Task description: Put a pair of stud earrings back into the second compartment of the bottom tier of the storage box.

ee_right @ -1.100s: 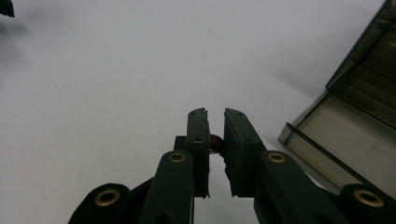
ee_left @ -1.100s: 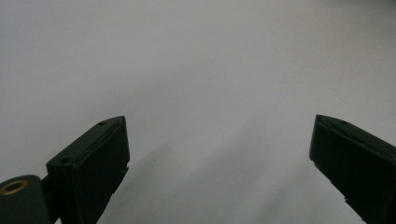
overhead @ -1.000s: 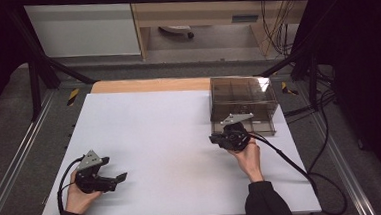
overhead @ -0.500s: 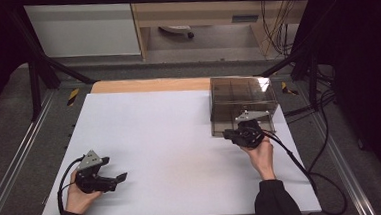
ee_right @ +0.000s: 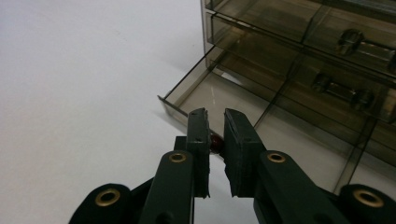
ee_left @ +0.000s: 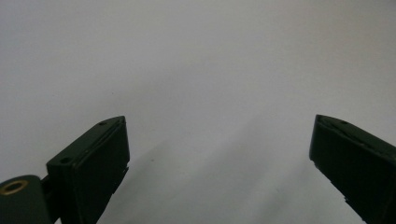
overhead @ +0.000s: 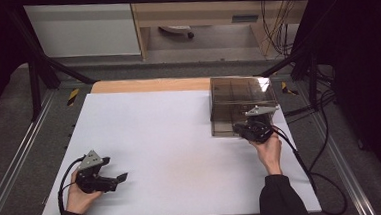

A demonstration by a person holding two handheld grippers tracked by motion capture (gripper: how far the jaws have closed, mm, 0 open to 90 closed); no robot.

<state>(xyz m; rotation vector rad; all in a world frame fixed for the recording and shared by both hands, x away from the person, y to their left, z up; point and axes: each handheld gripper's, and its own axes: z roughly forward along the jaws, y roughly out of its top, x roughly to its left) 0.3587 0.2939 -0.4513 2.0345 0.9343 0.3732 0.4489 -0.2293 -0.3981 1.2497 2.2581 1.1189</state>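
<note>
smoked clear drawer cabinet [overhead: 242, 104] at the table's [overhead: 180, 138] far right, drawer fronts facing the person, long side running left to right across the table. bottom drawer [ee_right: 243, 107] pulled out a little toward the person. right gripper [ee_right: 215, 135] at that drawer's front edge, jaws clenched on its small dark knob [ee_right: 215, 142]. left gripper [overhead: 113, 178] low at the near left on bare white tabletop, pointing right, jaws released and spread wide apart, grasping nothing.

No readable text or labels (nothing legible anywhere).
</note>
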